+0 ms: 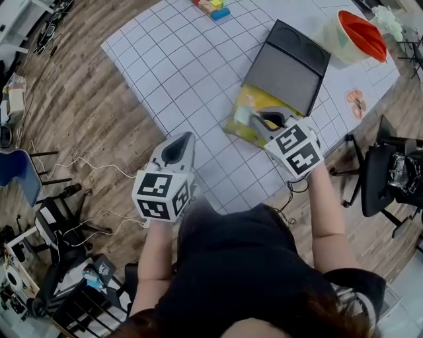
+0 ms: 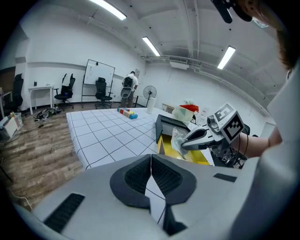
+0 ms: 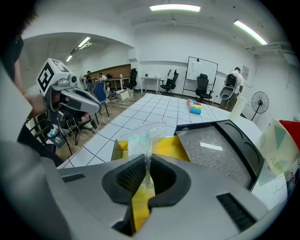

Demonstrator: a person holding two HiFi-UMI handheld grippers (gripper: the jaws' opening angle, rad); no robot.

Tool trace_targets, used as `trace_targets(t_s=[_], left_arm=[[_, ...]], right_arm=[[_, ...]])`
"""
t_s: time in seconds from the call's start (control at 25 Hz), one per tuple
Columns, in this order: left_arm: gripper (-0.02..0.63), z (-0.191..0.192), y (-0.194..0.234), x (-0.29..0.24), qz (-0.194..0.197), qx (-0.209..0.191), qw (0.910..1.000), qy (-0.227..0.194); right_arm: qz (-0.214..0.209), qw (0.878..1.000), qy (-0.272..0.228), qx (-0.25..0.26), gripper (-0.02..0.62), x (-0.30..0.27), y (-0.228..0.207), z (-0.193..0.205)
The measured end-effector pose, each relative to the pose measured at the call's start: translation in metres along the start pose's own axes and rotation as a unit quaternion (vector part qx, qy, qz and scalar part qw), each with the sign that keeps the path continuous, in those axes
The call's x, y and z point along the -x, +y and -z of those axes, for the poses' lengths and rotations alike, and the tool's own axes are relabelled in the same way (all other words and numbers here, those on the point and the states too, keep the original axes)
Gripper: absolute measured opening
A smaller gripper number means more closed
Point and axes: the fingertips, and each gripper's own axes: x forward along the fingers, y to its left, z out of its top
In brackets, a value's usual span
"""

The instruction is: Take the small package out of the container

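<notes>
Jaws of the right tool (image 3: 146, 174) stand nearly together, clamped on the small package (image 3: 143, 138), a clear plastic bag. Its thin film runs up between the ribbed pads (image 3: 129, 178), and its loose top rises just beyond the tool's tips. The package sits over the near end of the container (image 1: 232, 125), a shallow box with a yellow inside. Whether the bag's lower edge touches the yellow floor cannot be told.

The container's dark lid (image 1: 287, 66) lies folded open on the far side, grey inner face up, with a small white strip on it. The box rests on the right part of the table (image 1: 178, 66), which is covered in a white sheet with a black grid.

To the left, the left tool (image 1: 178, 144) hovers over the near edge of the table, well apart from the container. Its jaws are pressed together with nothing between them.

Far right of the lid stands a pale pail (image 1: 357, 36) with an orange-red rim. A few coloured blocks (image 1: 213, 8) lie at the table's far edge.
</notes>
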Motion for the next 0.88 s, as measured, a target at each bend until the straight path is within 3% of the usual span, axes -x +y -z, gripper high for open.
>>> trace_targets(t_s=[0.64, 0.88], left_arm=[[0.028, -0.018, -0.016, 0.018, -0.011, -0.013, 0.9991, -0.038], [0.028, -0.024, -0.025, 0.021, -0.01, -0.02, 0.9988, -0.043]], right_arm=[[0.047, 0.998, -0.036, -0.014, 0.035, 0.055, 0.009, -0.006], [0.052, 0.994, -0.074, -0.055, 0.035, 0.076, 0.013, -0.014]])
